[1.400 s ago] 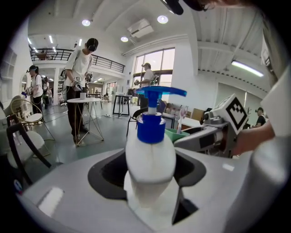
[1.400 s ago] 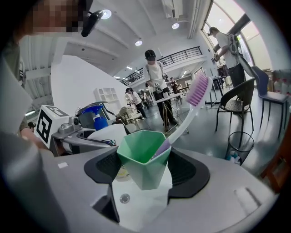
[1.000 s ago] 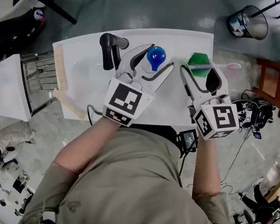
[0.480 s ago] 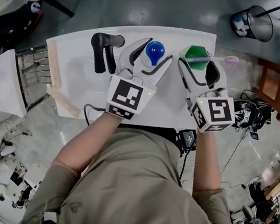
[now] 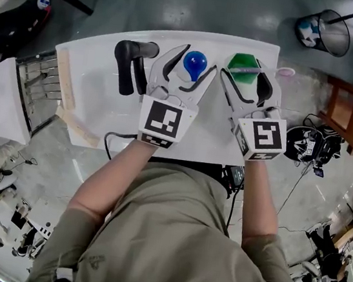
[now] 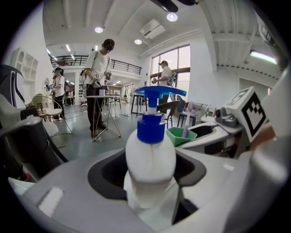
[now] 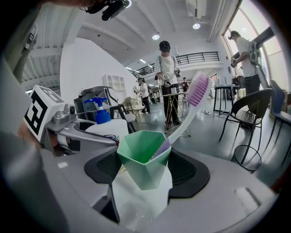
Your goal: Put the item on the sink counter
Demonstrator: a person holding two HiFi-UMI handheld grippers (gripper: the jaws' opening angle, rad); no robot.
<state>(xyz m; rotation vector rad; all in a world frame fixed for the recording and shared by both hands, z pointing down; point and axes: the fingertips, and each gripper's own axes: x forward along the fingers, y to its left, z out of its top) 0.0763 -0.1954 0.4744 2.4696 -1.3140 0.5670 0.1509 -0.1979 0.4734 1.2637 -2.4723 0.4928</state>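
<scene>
Pump bottle [image 6: 150,157] being clamped by the left gripper [image 5: 194,66], base hidden between its jaws, green cup [image 7: 144,161] — toothbrush [image 7: 193,102] leaning inside — being squeezed by the right gripper [image 5: 245,72], both above white counter [image 5: 98,97].

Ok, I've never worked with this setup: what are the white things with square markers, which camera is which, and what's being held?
There is no robot arm here. A person holds a two-jaw gripper in each hand, and the marker cubes are part of those grippers. The top-down picture comes from a camera on the person's head. The other two come from cameras riding on each gripper, looking along its jaws. The left gripper is closed on a white plastic pump bottle with a blue pump head. The right gripper is closed on a green faceted plastic cup, with a white-handled, pink-bristled toothbrush standing in it. Below them is a white counter. On it, left of the left gripper, lies a black L-shaped appliance, probably a hair dryer.
</scene>
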